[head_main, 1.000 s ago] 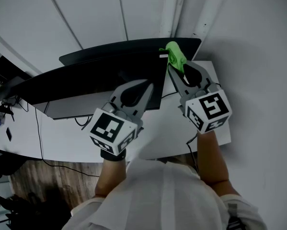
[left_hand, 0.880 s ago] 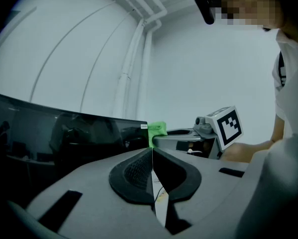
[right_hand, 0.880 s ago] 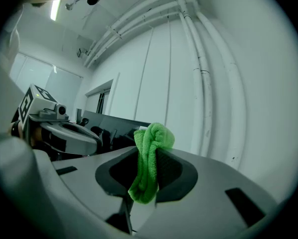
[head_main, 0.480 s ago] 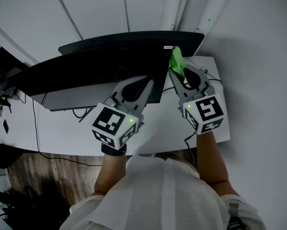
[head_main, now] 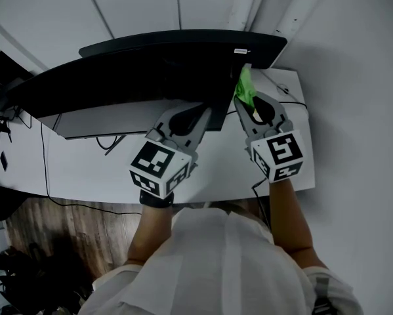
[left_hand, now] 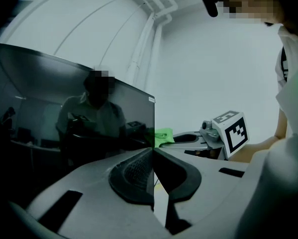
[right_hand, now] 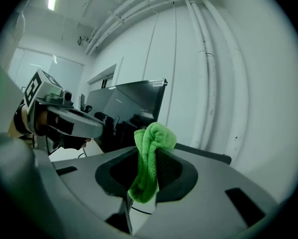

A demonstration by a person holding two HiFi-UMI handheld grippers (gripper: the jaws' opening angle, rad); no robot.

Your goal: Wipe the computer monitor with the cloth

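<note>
The right claw is clamped on the one green cloth. A bunched fold pokes out above its tips and the rest hangs down between the pads. The left claw has its jaws brought together with nothing of its own between them. Their tips line up with the right-hand edge of the monitor, and I cannot tell whether they touch it. So there are two claws, each with one marker cube, and a single cloth. I can count one wide dark monitor for certain. From above, a dark band runs on past its labelled corner, and I cannot tell whether that is a second screen. The view from above puts the cloth just off the monitor's right edge, over the far corner of the white desk, where thin black cables trail. Only the left claw's camera shows the glossy screen face, with a green glint right beside the cloth. Only the right claw's camera shows the white pipes climbing the wall.
</note>
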